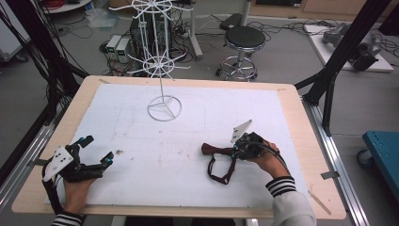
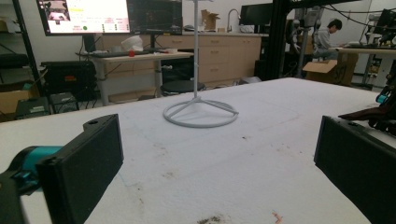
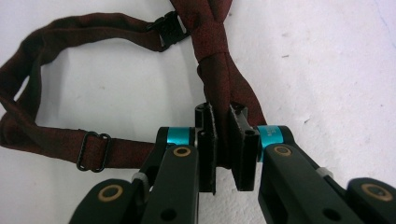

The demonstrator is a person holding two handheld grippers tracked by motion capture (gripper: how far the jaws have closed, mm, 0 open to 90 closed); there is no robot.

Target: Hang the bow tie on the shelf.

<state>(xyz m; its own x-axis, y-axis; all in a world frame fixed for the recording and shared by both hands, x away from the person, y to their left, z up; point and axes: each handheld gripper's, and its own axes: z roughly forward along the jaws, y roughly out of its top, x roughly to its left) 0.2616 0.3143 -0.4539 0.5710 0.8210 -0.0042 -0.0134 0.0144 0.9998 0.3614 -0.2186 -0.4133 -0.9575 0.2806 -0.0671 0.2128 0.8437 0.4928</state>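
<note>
Black jaws of the right gripper (image 3: 226, 140) stand nearest in the right gripper view, pressed together on one wing of a dark red bow tie (image 3: 219, 60). Fabric bunches between the pads; the knot sits just beyond the jaw tips. Strap (image 3: 60, 135) of the tie loops off to the left in that view, lying flat on the white mat, with a black slider (image 3: 93, 151) on it and a black clasp (image 3: 170, 28) near the knot.

High view: right gripper (image 1: 234, 150) low on the mat (image 1: 188, 136), right of centre, grey three-cornered plate on top, held by the person's right hand (image 1: 268, 160) in a striped cuff. Bow tie (image 1: 217, 150) lies on the mat touching the jaw tips, its strap looped toward the near edge.

Left gripper (image 1: 99, 150) rests at the near left corner of the mat, well apart from the tie. Its jaws stand wide apart with nothing between them; the left gripper view shows bare mat in the gap. Left hand (image 1: 75, 190) holds it from below.

White wire stand (image 1: 164, 108) upright at the far middle of the mat, ring base flat. Wooden table (image 1: 301, 141) edge shows around the mat.
</note>
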